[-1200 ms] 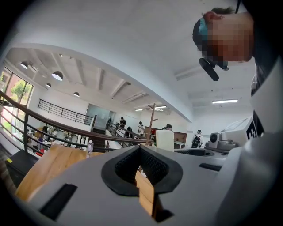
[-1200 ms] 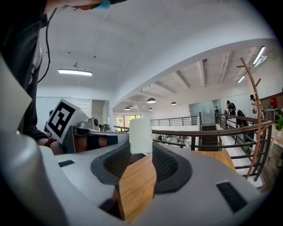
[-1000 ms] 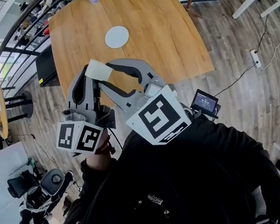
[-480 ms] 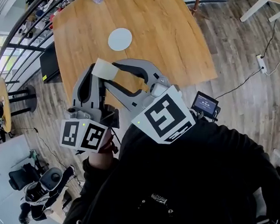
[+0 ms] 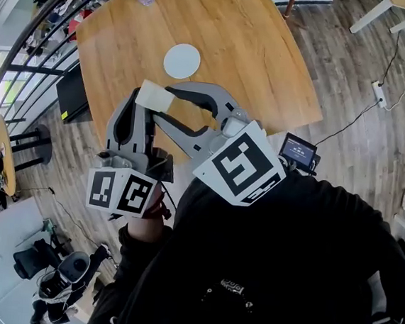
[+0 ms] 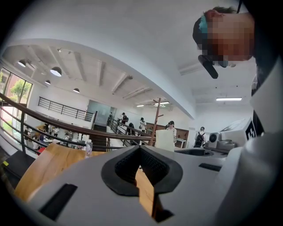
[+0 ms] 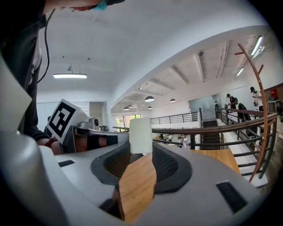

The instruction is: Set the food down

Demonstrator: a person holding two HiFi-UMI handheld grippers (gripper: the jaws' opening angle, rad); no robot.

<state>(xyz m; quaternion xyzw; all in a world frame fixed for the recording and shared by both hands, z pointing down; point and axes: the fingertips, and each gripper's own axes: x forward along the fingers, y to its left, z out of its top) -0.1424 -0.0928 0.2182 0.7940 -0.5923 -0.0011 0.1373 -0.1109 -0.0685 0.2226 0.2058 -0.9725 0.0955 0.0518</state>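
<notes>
Head view: right tongs (image 5: 163,99) grip a pale rectangular food block (image 5: 152,94) over the wooden counter (image 5: 256,49), left tongs (image 5: 136,110) closed empty at its seven o'clock.

The left grey two-jaw gripper (image 6: 140,150) points close to level, its fingers touching at the tips with nothing between them. The right grey two-jaw gripper (image 7: 140,151) is just beside it and angles across toward its tip. Its fingers are clamped on a pale cream rectangular block (image 7: 140,132) that stands upright between them.
</notes>
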